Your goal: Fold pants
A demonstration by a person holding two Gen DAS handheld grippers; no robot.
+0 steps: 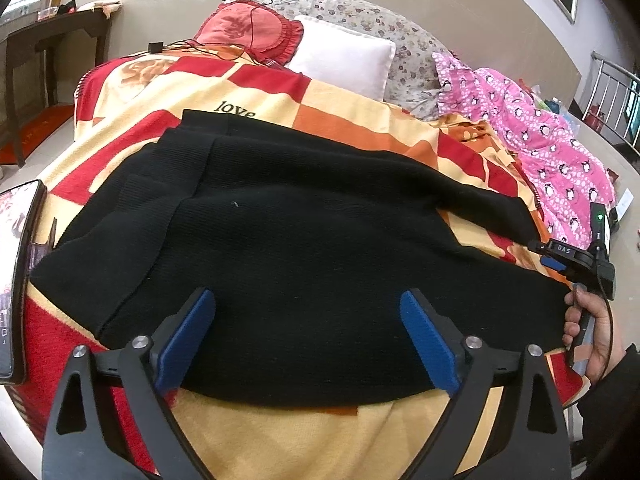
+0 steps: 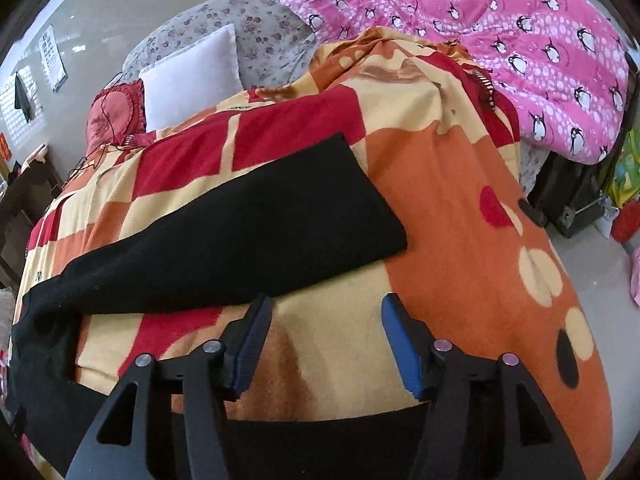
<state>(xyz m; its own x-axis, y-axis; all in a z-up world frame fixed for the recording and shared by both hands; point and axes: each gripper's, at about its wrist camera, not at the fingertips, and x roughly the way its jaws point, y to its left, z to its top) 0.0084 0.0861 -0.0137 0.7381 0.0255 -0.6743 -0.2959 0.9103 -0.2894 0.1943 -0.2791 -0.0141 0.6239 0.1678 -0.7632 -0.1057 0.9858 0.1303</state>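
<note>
Left wrist, black pants (image 1: pixel 312 240) spread flat, layered folds

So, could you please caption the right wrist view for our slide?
Right gripper open and empty above the blanket, near the black pants.

Black ribbed-knit pants (image 1: pixel 304 216) lie flat on the red, orange and cream patterned blanket (image 1: pixel 360 104), layers overlapping, one leg end extended.
</note>
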